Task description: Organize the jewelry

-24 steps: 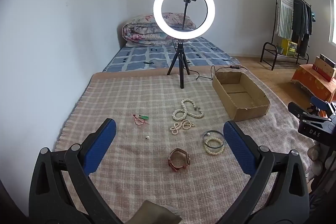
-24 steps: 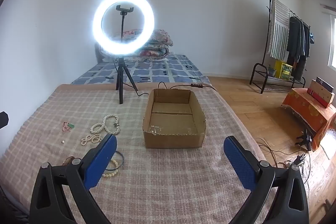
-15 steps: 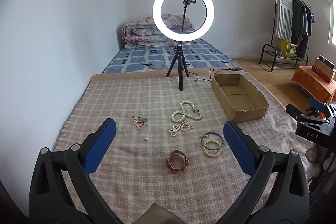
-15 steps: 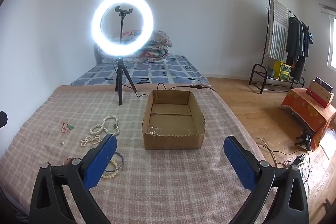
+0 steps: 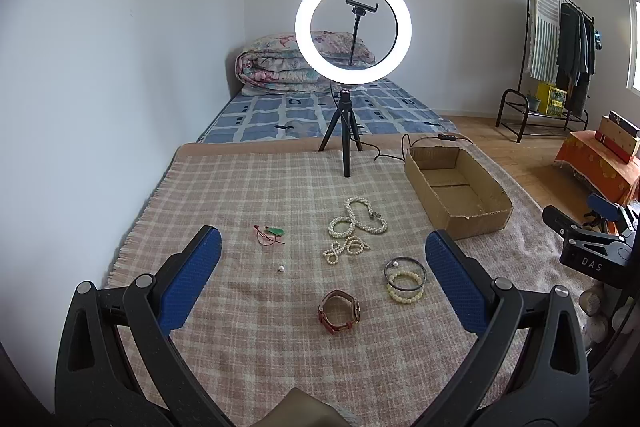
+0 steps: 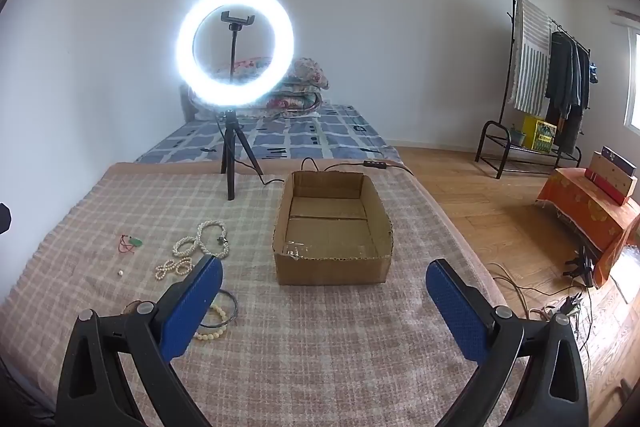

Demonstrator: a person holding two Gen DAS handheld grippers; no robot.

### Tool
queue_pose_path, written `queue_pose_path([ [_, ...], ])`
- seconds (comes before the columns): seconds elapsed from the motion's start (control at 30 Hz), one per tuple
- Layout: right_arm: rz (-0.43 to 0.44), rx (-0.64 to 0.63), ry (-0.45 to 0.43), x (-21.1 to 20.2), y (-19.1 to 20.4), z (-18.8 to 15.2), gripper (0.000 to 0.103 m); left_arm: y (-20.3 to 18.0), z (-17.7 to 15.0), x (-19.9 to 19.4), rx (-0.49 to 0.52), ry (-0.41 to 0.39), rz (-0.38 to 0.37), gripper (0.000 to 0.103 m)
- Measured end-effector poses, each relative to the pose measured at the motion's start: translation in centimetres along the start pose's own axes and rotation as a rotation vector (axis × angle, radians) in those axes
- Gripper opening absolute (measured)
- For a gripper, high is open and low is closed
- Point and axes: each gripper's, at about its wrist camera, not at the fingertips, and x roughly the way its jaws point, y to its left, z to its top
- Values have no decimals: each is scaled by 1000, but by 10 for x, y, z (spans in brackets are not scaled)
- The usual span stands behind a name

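Note:
Jewelry lies spread on a checked blanket (image 5: 256, 195). A brown leather watch (image 5: 339, 311) sits nearest, between the wide-apart fingers of my left gripper (image 5: 320, 267), which is open and holds nothing. Beside the watch lie bead bracelets with a dark bangle (image 5: 405, 279), a pearl necklace (image 5: 362, 218), a smaller pearl strand (image 5: 346, 247), a green pendant on red cord (image 5: 272, 233) and a loose pearl (image 5: 281, 269). An empty cardboard box (image 6: 332, 231) stands ahead of my right gripper (image 6: 324, 291), also open and empty. The bracelets (image 6: 218, 315) are partly hidden behind its left finger.
A lit ring light on a tripod (image 5: 352, 75) stands at the blanket's far edge, its cable trailing past the box. A bed with folded quilts (image 5: 280, 67) lies behind. To the right are wooden floor, a clothes rack (image 6: 548, 79) and an orange-covered stand (image 6: 592, 211).
Both views have drifted slightly: the jewelry and box sit a little farther and higher in frame than before. Both grippers stay wide open.

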Motion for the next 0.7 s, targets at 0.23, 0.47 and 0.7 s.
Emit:
queue_pose_path([
  [0.23,7,2,5,1,1,-3,103,-1,-3,-1,0,-4,2,103],
  [0.47,8,3,5,1,1,-3,103,-1,-4,0,0,-6,0,103],
  [0.7,7,1,6,1,1,-3,103,-1,-2,-2,2,-6,-2,103],
])
